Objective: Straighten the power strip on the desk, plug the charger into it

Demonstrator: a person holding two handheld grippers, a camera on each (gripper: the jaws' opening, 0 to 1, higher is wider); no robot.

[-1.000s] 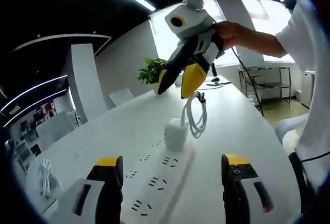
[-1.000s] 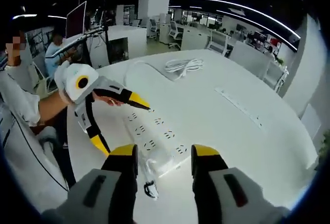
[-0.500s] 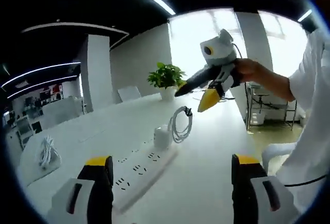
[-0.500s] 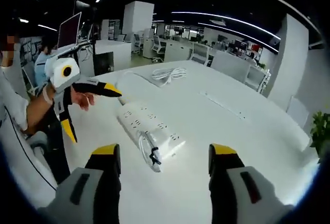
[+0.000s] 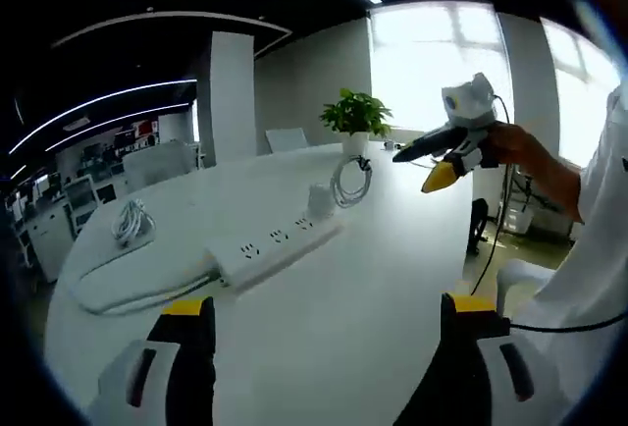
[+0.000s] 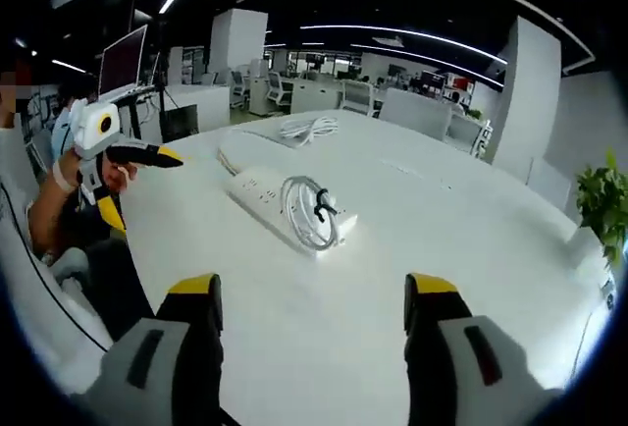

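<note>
A white power strip (image 5: pixel 275 244) (image 6: pixel 270 196) lies flat on the white desk (image 5: pixel 324 318). A white charger (image 5: pixel 321 199) (image 6: pixel 334 219) stands plugged in at its far end, with its coiled white cable (image 5: pixel 350 181) (image 6: pixel 306 212) beside it. My left gripper (image 5: pixel 324 323) is open, pulled back from the strip with nothing between its jaws; it also appears at the left (image 6: pixel 132 176) of the right gripper view. My right gripper (image 6: pixel 309 298) is open and empty too, held well short of the charger, and is seen at the right (image 5: pixel 442 156) of the left gripper view.
The strip's thick white lead (image 5: pixel 128 284) runs left to a coiled bundle (image 5: pixel 128 222) (image 6: pixel 306 129). A potted plant (image 5: pixel 356 117) stands at the desk's far end. Office desks and chairs fill the background. A person's sleeve (image 5: pixel 589 279) is at the right.
Both grippers have drawn back from the strip, so strip and charger look smaller and farther. The charger stays plugged in and the strip has not moved.
</note>
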